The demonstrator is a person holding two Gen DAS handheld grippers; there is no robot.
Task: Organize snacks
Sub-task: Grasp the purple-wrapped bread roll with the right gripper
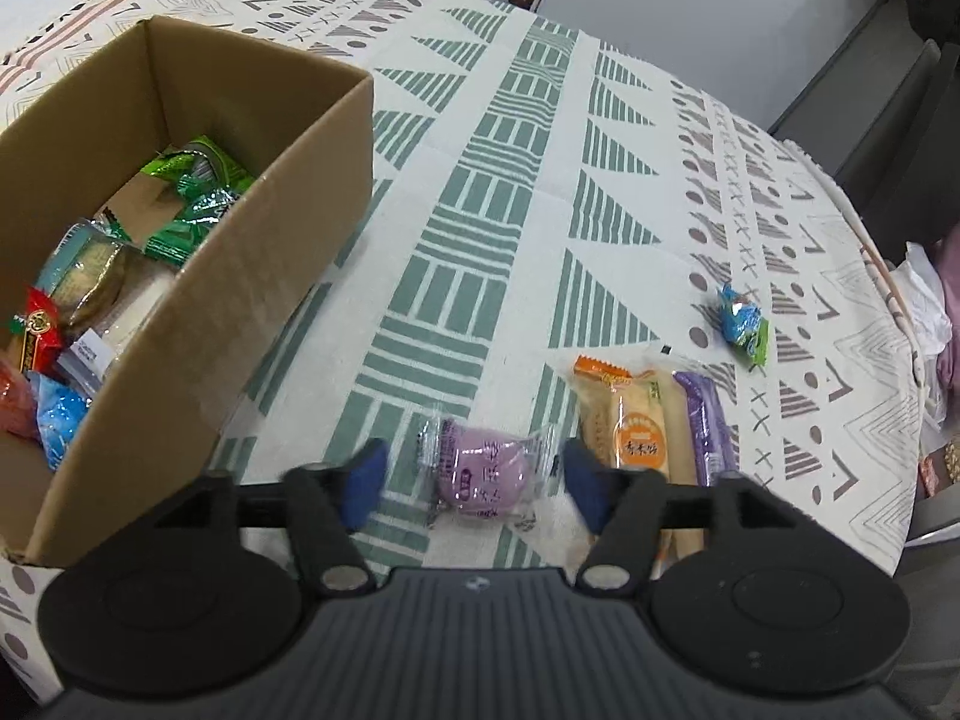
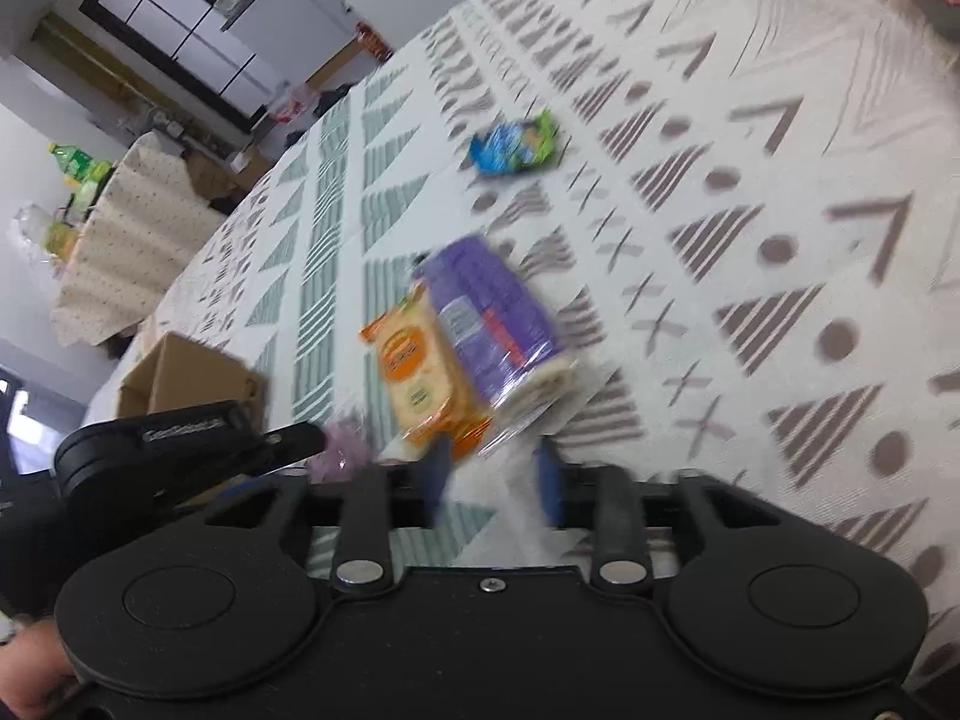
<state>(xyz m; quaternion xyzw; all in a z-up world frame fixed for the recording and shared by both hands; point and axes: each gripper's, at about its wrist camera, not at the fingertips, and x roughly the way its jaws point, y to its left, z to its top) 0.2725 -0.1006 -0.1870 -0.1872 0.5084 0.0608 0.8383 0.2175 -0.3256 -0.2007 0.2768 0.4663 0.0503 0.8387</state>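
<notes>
A round purple cake in clear wrap lies on the patterned tablecloth. My left gripper stands open around it, a blue fingertip on each side with a gap to the wrap. Right of it lie an orange packet and a long purple packet, side by side. A blue-green candy sits farther off. In the blurred right wrist view my right gripper is open just short of the orange packet and the purple packet. The candy lies beyond them.
An open cardboard box at the left holds several green, red and blue snacks. The left gripper's arm crosses the right wrist view at the left. The table's rounded edge runs at the right, with a dark chair beyond.
</notes>
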